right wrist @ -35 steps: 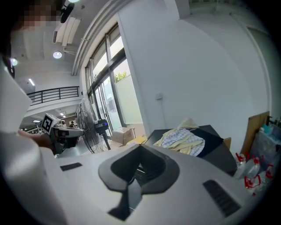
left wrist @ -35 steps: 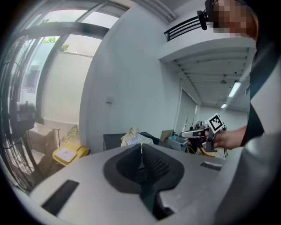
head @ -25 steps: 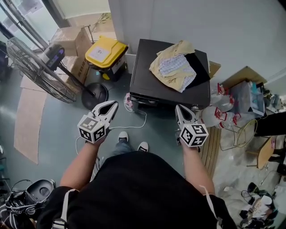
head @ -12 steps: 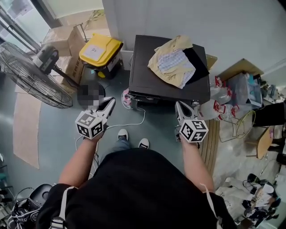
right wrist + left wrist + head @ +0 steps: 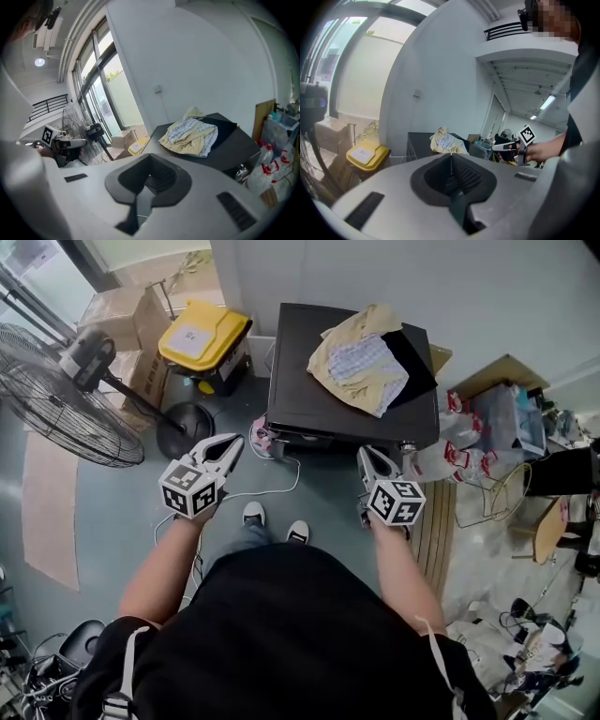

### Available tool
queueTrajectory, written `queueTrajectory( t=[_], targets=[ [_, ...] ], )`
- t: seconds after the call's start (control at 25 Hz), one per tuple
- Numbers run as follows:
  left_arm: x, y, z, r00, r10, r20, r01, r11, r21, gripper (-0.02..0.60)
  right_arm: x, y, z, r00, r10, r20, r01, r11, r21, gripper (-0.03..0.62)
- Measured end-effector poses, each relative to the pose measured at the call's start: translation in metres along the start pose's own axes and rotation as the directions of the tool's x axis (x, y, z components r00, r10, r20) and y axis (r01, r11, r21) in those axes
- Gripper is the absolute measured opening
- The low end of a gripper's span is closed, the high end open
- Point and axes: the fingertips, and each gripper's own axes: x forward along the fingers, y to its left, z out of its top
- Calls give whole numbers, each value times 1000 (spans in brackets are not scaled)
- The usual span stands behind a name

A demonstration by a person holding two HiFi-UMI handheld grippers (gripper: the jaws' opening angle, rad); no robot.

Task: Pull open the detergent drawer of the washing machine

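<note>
A grey-green floor (image 5: 103,507) is bounded by a white wall (image 5: 487,287). A large standing fan (image 5: 52,399) and cardboard boxes (image 5: 114,310) are placed near tall windows (image 5: 99,91), through which daylight is admitted.

We see the washing machine (image 5: 309,395) only from steeply above, so its front is too foreshortened for us to make out a drawer. The clothes (image 5: 361,367) hide part of its top. We find the fan (image 5: 56,404) cut off by the head view's left edge.
</note>
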Motion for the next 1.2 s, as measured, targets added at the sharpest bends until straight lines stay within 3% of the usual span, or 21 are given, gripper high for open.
queueTrajectory(
  t=[0.16, 0.28, 0.56, 0.8, 1.0, 1.2],
  targets=[
    [1, 6, -5, 1000, -6, -3, 6, 998, -69, 17, 5, -6, -14, 1000, 1, -23, 0, 1000, 26, 2],
    [3, 11, -13, 1000, -21, -4, 20, 987, -162, 17, 13, -14, -27, 999, 6, -41, -3, 997, 71, 2],
    [20, 22, -39, 999, -47, -26, 38, 960, -278, 18, 33, -41, -66, 997, -3, -80, 17, 984, 175, 3],
    [39, 20, -62, 992, -122, -36, 98, 915, -392, 32, 51, -50, -99, 993, 32, -114, 1, 960, 280, 21],
    [58, 15, -88, 983, -172, -68, 125, 889, -441, 48, 66, -59, -129, 988, 26, -153, 27, 941, 336, 34],
    [81, 12, -123, 968, -230, -99, 145, 837, -528, 69, 84, -63, -153, 986, 26, -167, 45, 913, 404, 34]
  ],
)
